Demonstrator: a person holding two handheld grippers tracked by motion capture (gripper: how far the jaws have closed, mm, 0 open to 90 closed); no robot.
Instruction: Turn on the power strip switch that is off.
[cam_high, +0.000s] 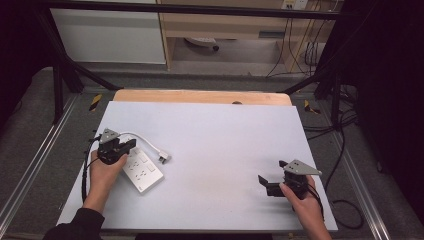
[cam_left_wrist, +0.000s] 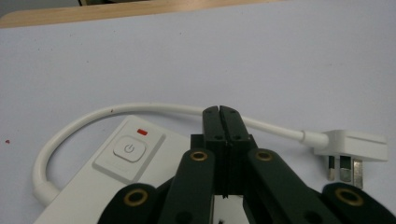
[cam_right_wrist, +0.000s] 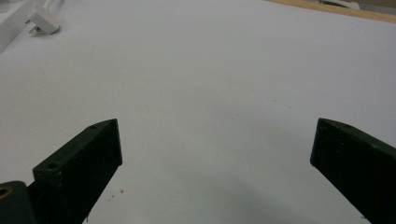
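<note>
A white power strip (cam_high: 142, 173) lies at the left of the white table sheet (cam_high: 215, 140), with a power button (cam_left_wrist: 129, 149) and a red light at its end. Its white cable (cam_left_wrist: 93, 116) loops round to a three-pin plug (cam_high: 164, 158) lying loose on the sheet (cam_left_wrist: 352, 148). My left gripper (cam_high: 131, 144) hovers over the strip's near end, jaws shut together with nothing between them (cam_left_wrist: 219, 112). My right gripper (cam_high: 270, 175) rests at the right front of the table, jaws spread wide and empty (cam_right_wrist: 215, 149). The plug (cam_right_wrist: 43, 22) shows far off in the right gripper view.
A wooden board edge (cam_high: 200, 96) runs along the table's far side. Black frame legs and cables (cam_high: 345, 150) stand to the right, off the table. A shelf unit (cam_high: 225, 35) is behind.
</note>
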